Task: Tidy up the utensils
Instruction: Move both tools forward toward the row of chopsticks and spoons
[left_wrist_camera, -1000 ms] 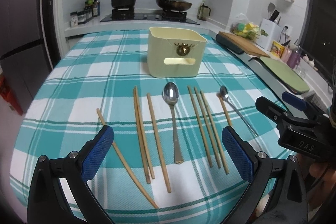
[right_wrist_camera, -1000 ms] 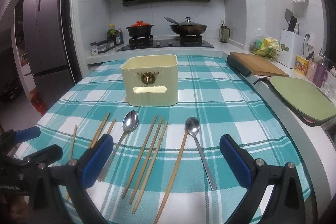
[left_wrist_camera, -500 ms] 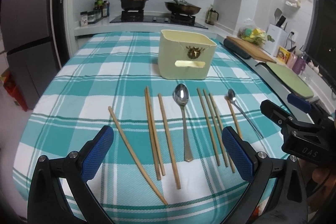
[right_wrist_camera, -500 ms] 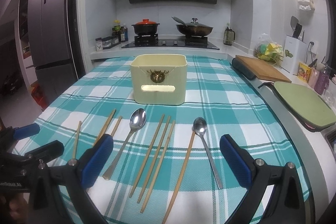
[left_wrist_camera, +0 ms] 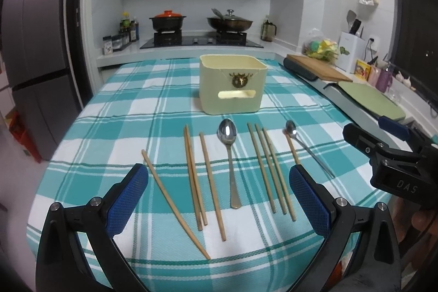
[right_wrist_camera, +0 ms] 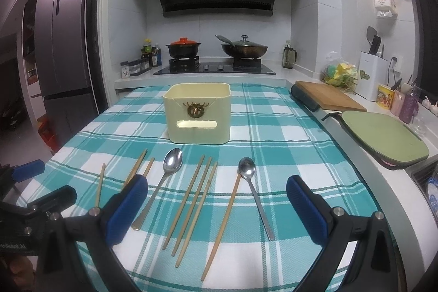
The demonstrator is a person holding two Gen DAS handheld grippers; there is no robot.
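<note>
Between the blue pads of the left gripper (left_wrist_camera: 219, 201), spread wide and holding nothing, lie most of the wooden chopsticks (left_wrist_camera: 193, 177) and the large spoon (left_wrist_camera: 229, 155), all flat on the checked tablecloth (left_wrist_camera: 109, 127). The right gripper (right_wrist_camera: 216, 208) is likewise fully parted and empty, with a trio of chopsticks and the small spoon (right_wrist_camera: 250, 188) framed between its pads.

Over the last second both cameras have drawn back and risen: the utensils sit higher in each view and more of the cloth's near edge shows, yet nothing on the table has shifted. That suggests a setting-up pause, not progress; no utensil has been lifted, so the sorting has probably not begun.

At twelve o'clock beyond the row stands the cream utensil box (left_wrist_camera: 232, 84), apparently empty, though its inside is poorly seen from this angle. At three o'clock in the left view the right gripper hangs off the table's edge.
</note>
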